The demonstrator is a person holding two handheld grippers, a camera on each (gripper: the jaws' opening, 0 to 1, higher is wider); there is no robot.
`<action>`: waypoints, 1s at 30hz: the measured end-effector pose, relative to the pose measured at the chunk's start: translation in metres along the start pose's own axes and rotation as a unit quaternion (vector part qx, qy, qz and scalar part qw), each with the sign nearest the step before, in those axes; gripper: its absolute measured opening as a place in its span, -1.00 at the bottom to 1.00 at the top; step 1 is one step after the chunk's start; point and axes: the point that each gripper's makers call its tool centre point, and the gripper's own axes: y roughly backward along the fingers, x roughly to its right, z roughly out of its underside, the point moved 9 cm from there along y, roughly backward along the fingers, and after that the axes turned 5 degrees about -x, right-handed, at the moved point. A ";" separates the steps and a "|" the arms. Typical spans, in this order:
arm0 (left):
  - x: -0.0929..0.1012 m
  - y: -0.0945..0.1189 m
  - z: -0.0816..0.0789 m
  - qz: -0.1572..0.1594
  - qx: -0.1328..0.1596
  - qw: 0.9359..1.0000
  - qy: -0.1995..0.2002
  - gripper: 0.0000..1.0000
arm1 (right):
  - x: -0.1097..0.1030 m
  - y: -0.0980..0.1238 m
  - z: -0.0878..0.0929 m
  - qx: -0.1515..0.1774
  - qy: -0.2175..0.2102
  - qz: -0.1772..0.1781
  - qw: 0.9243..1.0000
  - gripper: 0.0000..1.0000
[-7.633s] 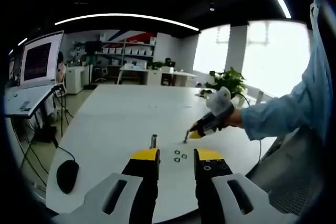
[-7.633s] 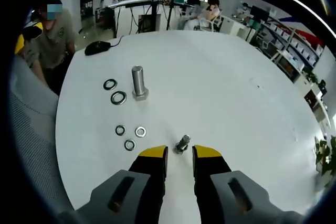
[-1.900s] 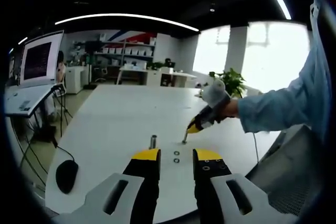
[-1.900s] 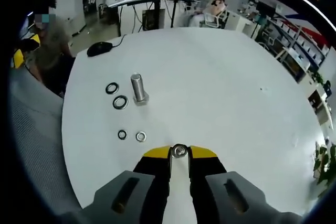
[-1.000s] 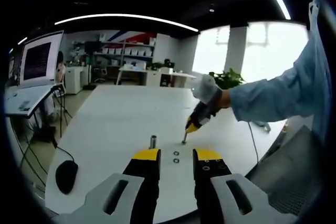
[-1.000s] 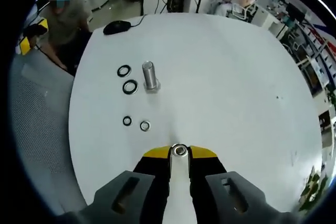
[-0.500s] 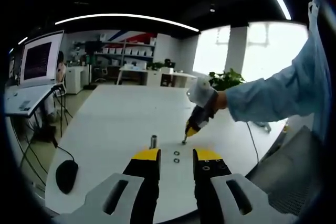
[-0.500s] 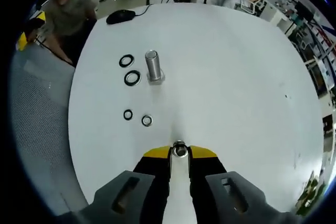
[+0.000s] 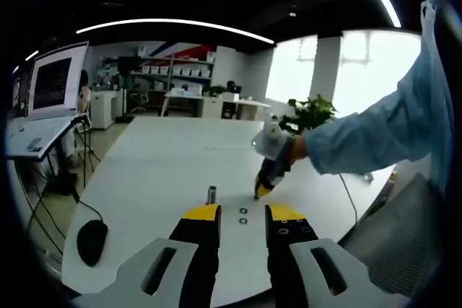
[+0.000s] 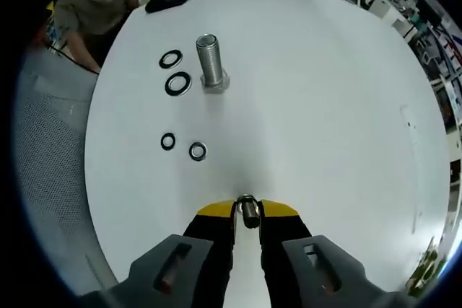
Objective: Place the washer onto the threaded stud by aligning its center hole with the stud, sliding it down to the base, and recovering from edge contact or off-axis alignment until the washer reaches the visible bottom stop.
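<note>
In the right gripper view, the right hand-held gripper (image 10: 247,213) sat at the bottom centre of the frame, its yellow-tipped jaws clenched on a small threaded stud (image 10: 247,209) that pointed up toward the camera from the white bench (image 10: 325,106). A larger stud (image 10: 208,60) stood upright in the upper left of the frame, with 2 dark rings (image 10: 174,71) just beside it on its left. Lower, left of centre, lay 2 small washers (image 10: 183,146) flat on the bench, well apart from the gripped stud; whether a washer was already on that stud I could not tell.

In the left gripper view, the left hand-held gripper (image 9: 242,214) hung at the bottom centre with jaws parted and nothing between them, the washers (image 9: 243,215) small in the gap above the tips. The right hand-held gripper (image 9: 260,190) came in from the right, held by a hand at the end of a blue sleeve (image 9: 368,135), tip down on the bench.

The risk here was tilt: clamped from 1 side, the small stud could lean or topple once let go, leaving any washer to catch on its threads off-axis. The thin washers, lying flat, could also skid away under a jaw.
</note>
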 end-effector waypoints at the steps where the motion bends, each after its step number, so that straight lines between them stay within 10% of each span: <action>1: 0.000 0.000 0.000 0.000 0.000 1.000 0.000 -0.56 | 0.000 -0.003 0.002 -0.002 -0.001 0.000 1.000 -0.72; 16: 0.000 0.000 0.000 0.001 0.002 1.000 0.000 -0.56 | -0.003 -0.007 0.008 0.059 -0.065 -0.020 0.996 -0.44; 30: 0.003 0.001 0.001 0.007 0.000 1.000 -0.003 -0.58 | -0.018 0.054 0.031 0.133 -0.113 0.048 0.984 -0.31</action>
